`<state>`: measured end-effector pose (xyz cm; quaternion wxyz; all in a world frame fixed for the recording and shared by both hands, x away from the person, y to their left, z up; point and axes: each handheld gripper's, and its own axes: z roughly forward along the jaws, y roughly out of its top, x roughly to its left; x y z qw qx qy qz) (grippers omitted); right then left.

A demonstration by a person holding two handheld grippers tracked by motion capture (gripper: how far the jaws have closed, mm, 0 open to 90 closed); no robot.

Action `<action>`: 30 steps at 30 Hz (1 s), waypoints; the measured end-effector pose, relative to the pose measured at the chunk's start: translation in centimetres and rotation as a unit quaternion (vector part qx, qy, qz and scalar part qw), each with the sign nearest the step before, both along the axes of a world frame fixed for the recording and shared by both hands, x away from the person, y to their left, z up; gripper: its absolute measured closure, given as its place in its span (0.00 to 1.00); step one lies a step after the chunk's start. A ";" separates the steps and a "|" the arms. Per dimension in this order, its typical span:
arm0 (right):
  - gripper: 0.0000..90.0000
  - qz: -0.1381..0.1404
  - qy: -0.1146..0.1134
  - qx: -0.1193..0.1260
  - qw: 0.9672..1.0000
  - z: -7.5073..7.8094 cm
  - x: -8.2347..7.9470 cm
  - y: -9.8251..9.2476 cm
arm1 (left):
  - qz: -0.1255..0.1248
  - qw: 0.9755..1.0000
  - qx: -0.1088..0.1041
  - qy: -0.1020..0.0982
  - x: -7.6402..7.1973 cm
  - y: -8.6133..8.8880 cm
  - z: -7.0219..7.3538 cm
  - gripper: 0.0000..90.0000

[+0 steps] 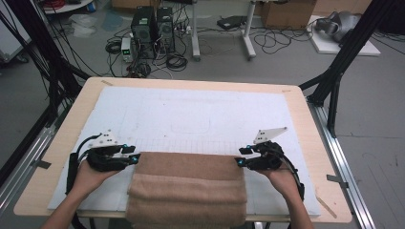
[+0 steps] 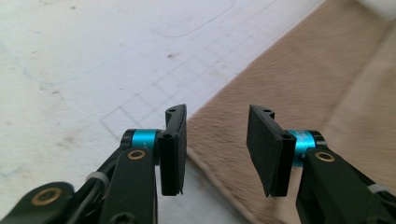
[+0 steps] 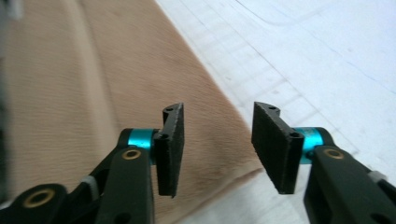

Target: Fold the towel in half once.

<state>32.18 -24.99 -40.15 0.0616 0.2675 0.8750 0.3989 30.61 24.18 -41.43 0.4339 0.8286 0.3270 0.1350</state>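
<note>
A brown towel (image 1: 187,188), folded over on itself, lies at the near edge of the worktop (image 1: 305,114), on the white mat (image 1: 191,114) that covers most of it, and I have a tool at each far corner. My left tool (image 1: 135,159) sits at the towel's far left corner and my right tool (image 1: 239,162) at its far right corner, both low over the mat and pointing inward.

In the left gripper view the left tool (image 2: 215,149) stands partly open with nothing between its pads, the towel (image 2: 299,93) edge running just beneath and beyond it. In the right gripper view the right tool (image 3: 218,147) is likewise partly open and holds nothing, with the towel (image 3: 93,93) corner lying under the gap.

I read the step in hand as letting go after a fold and getting clear. To do it well I would keep both tools spread wide enough that no pad drags on the pile, then draw them straight outward, away from the corners and level with the mat, so the upper layer stays where it lies. Both sides should leave together; one tool catching a corner could skew the far edge, which now runs fairly square across the mat. The lower fold line nearer me looks even, and I would leave it alone.
</note>
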 end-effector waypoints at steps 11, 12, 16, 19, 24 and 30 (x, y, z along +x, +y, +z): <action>0.45 -0.017 0.019 -0.043 0.999 -2.2 1.9 1.1 | 0.001 0.999 0.031 0.040 2.4 -0.6 -2.6 0.53; 0.45 -0.021 0.022 -0.045 0.999 -2.4 2.0 1.1 | -0.002 0.998 0.033 0.047 2.5 -0.6 -2.8 0.54; 0.53 -0.019 0.035 -0.043 0.998 -3.5 2.1 1.0 | -0.018 0.998 0.026 0.050 2.4 -0.7 -2.9 0.65; 0.61 -0.030 0.027 -0.027 0.999 -3.9 1.8 0.8 | -0.025 0.998 0.027 0.047 2.2 -0.9 -2.8 0.76; 0.89 0.004 0.037 -0.023 0.999 -3.6 1.7 1.2 | -0.023 0.999 0.037 0.027 1.9 -1.0 -2.5 0.93; 0.94 0.010 0.056 -0.009 0.998 -3.4 3.1 1.0 | 0.010 1.000 0.012 0.027 3.1 -0.6 -2.0 0.95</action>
